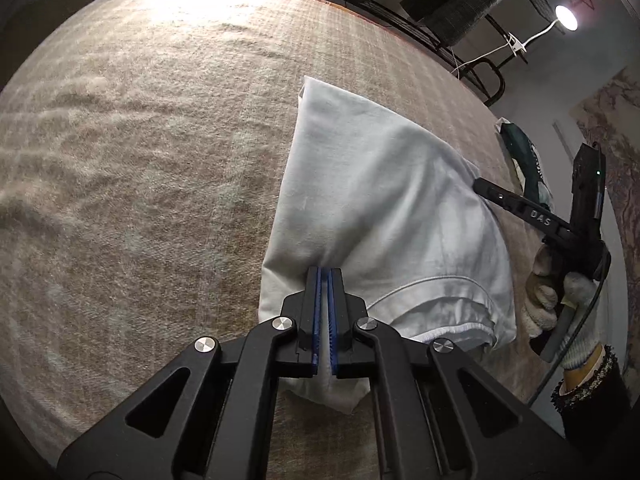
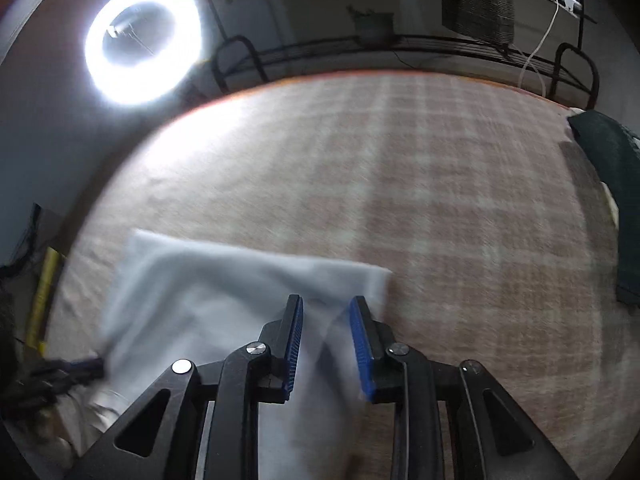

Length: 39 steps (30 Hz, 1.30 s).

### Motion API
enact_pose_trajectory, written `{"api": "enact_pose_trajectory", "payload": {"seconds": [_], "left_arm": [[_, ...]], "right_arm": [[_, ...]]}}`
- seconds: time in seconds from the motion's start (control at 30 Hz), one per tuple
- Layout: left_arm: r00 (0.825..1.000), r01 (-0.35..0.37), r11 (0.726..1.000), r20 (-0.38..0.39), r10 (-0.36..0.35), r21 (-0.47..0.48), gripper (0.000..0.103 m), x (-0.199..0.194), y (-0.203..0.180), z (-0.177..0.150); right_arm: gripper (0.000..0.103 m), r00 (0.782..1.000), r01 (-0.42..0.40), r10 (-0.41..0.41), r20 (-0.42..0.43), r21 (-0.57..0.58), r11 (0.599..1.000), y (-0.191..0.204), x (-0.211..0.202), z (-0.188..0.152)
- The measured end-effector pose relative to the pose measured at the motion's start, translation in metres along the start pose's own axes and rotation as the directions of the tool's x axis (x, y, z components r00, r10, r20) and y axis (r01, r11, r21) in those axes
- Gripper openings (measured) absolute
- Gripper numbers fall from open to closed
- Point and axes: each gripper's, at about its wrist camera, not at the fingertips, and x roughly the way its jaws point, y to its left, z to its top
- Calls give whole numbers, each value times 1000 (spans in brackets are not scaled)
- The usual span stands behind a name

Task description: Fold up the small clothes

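Note:
A white garment (image 1: 380,216) lies partly folded on a beige plaid blanket (image 1: 140,140). My left gripper (image 1: 324,270) is shut on the garment's near edge, with white cloth pinched between its blue pads. The right gripper's fingers (image 1: 486,190) touch the garment's right side in the left wrist view, held by a gloved hand (image 1: 548,300). In the blurred right wrist view, my right gripper (image 2: 326,306) is open with the white garment (image 2: 224,280) lying between and beneath its jaws. The left gripper shows dimly at the garment's left edge (image 2: 76,366).
A dark green garment (image 1: 524,156) lies at the blanket's right edge, and it also shows in the right wrist view (image 2: 612,184). A ring light (image 2: 142,42) glows at the back left. A black metal bed rail (image 2: 400,46) runs behind the blanket.

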Motion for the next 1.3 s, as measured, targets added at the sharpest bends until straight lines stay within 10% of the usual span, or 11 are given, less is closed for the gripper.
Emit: {"api": "enact_pose_trajectory", "payload": {"seconds": [0.2, 0.33, 0.83, 1.3], "left_arm": [[998, -34, 999, 49, 34, -5, 2, -18, 4, -1], [998, 29, 991, 58, -22, -129, 35, -22, 24, 11], [986, 160, 948, -10, -169, -274, 35, 9, 44, 32], [991, 132, 963, 6, -134, -234, 18, 29, 16, 47]], "right_arm": [[32, 999, -25, 23, 30, 100, 995, -29, -34, -19], [47, 990, -139, 130, 61, 184, 973, -44, -58, -41], [45, 902, -420, 415, 120, 462, 781, -82, -47, -105], [26, 895, -433, 433, 112, 455, 778, -55, -24, -89]]}}
